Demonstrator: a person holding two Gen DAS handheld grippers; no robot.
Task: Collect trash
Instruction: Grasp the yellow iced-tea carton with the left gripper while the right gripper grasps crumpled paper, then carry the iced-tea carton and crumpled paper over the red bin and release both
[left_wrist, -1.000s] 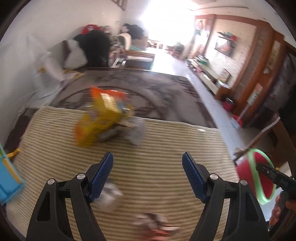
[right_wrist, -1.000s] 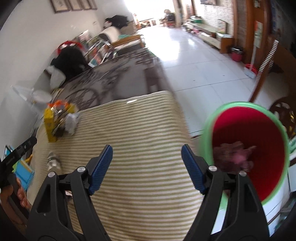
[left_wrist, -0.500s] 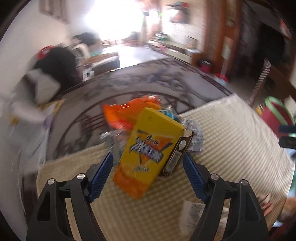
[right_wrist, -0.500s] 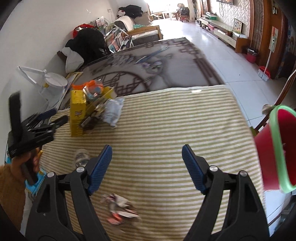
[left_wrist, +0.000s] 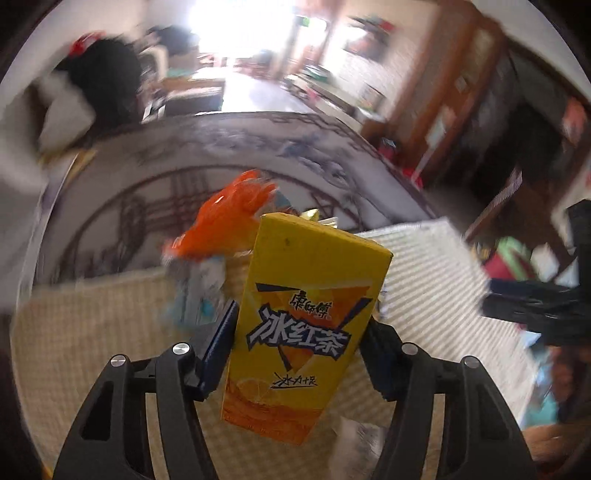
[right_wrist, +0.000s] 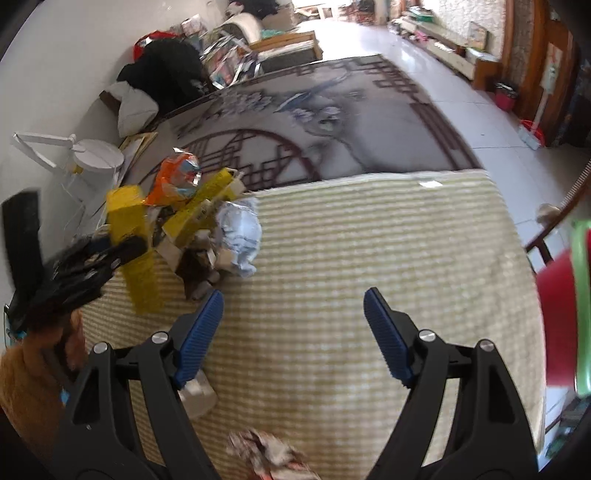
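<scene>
Because it must reach the red bin (right_wrist: 557, 325), the left gripper (left_wrist: 295, 343) clamps the yellow carton (left_wrist: 303, 332); the right gripper (right_wrist: 293, 325) hangs released over the mat (right_wrist: 369, 258).

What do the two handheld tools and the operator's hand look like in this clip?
Both the left tool and the right tool have black plastic scissor-style arms with silver rivets and blue ribbed pads. A bare hand shows above an orange-brown sleeve.

Home living room: patterned rug (right_wrist: 332, 122)
</scene>
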